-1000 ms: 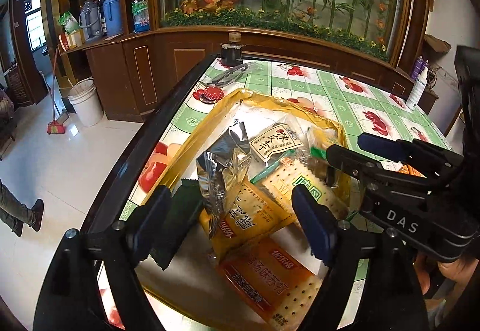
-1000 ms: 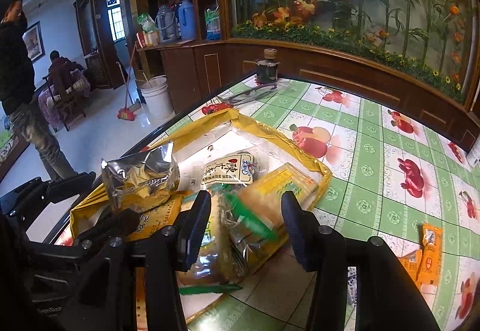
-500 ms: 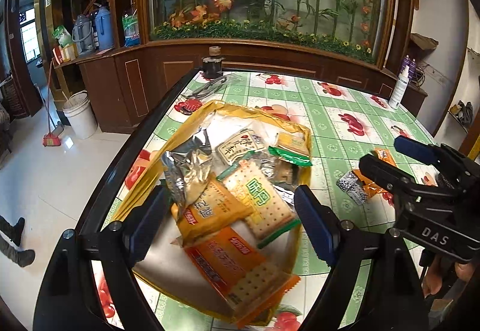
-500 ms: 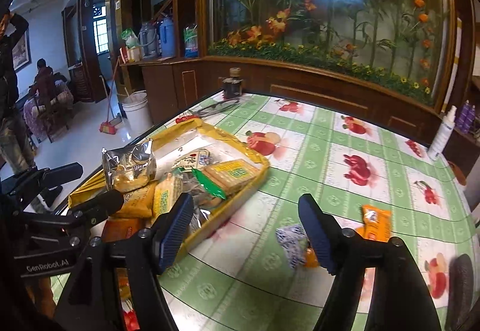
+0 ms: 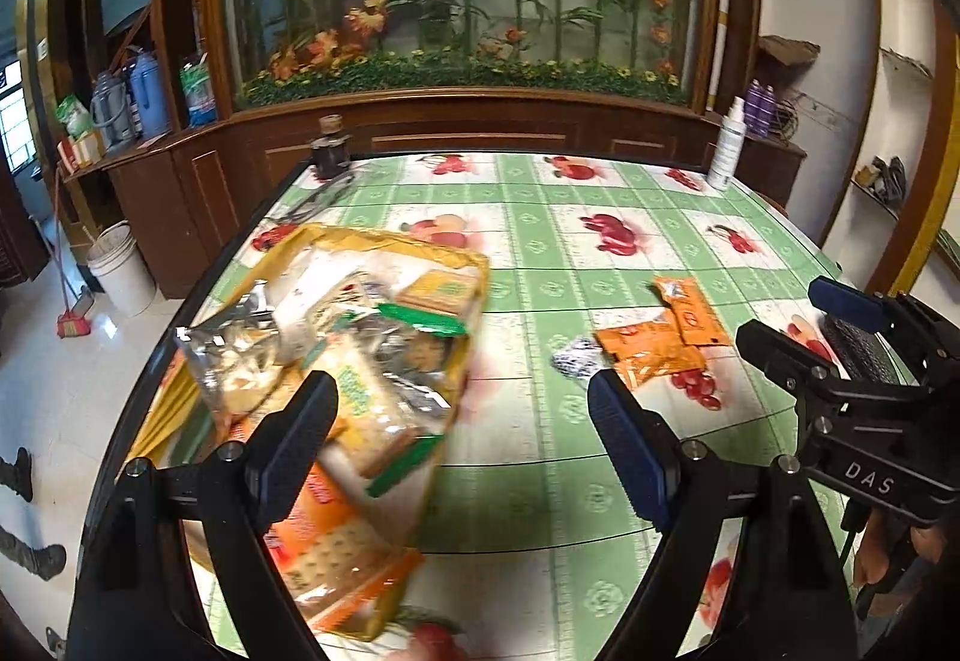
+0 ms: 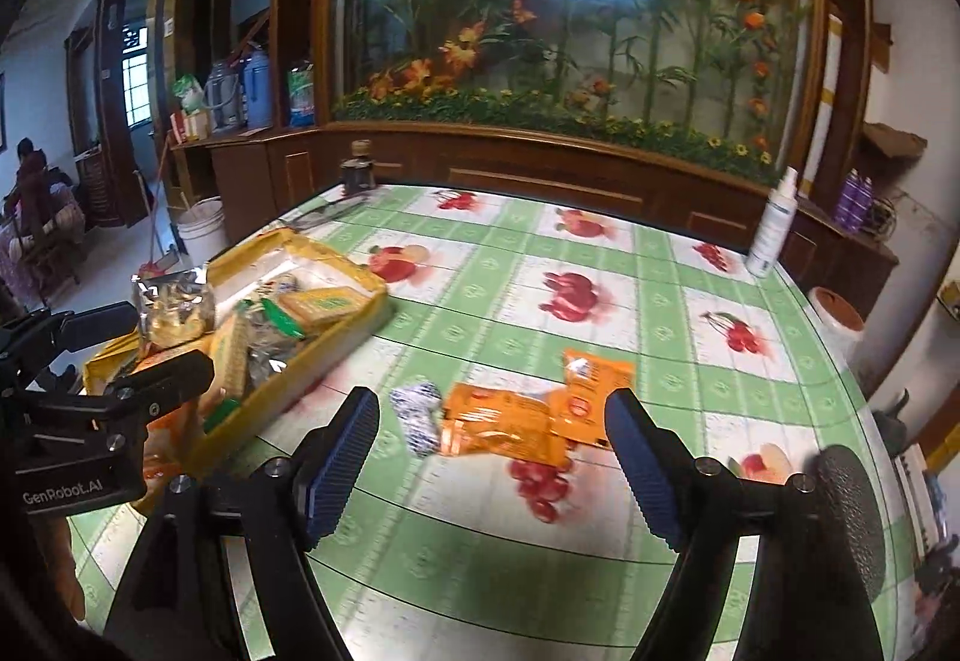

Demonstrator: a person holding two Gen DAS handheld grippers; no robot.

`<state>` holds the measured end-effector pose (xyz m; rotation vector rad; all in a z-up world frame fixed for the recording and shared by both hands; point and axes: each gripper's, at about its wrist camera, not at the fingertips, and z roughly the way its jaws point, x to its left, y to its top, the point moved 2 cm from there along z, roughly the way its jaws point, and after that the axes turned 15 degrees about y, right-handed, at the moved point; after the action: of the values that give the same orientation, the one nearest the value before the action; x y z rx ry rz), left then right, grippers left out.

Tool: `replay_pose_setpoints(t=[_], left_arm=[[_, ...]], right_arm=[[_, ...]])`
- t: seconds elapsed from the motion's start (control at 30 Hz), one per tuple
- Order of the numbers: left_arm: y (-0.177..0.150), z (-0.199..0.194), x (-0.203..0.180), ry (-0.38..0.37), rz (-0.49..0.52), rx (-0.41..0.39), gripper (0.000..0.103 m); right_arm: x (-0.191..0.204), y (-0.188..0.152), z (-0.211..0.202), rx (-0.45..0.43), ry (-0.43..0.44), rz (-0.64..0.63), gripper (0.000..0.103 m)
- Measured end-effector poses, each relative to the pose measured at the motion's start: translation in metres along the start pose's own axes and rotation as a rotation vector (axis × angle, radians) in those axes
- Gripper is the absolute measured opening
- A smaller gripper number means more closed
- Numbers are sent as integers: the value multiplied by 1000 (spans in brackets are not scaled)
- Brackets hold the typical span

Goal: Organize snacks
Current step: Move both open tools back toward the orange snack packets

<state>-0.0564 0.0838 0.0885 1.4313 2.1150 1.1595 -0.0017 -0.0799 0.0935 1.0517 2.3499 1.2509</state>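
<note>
Snack packets (image 5: 360, 361) motion-blurred, print unreadable, yellow tray (image 5: 456, 265) partly hidden behind left fingers (image 5: 294, 433)

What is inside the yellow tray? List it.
Yellow tray: a silver foil bag, cracker packets and an orange packet, piled up. Anything underneath is covered.

Black gripper (image 6: 492, 457), blue ribbed pads (image 6: 336, 457)

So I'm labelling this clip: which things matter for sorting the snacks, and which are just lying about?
For the job:
yellow tray of snack packets
two orange packets
small silver-blue packet

Lying about:
white spray bottle
dark jar
scissors
</note>
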Motion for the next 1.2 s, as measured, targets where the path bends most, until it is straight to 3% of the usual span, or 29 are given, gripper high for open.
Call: replay_pose_setpoints(t=[0.27,0.73,1.2], left_arm=[[0,0,-36,-22,53,7,86],[2,15,-82,19,118,33,86],[0,29,-105,-1,146,58,86]], right_arm=[[-39,-13,-13,4,-46,48,80],[-92,-34,-23,22,-64,150,80],[-113,-39,-18,35,-54,185,80]])
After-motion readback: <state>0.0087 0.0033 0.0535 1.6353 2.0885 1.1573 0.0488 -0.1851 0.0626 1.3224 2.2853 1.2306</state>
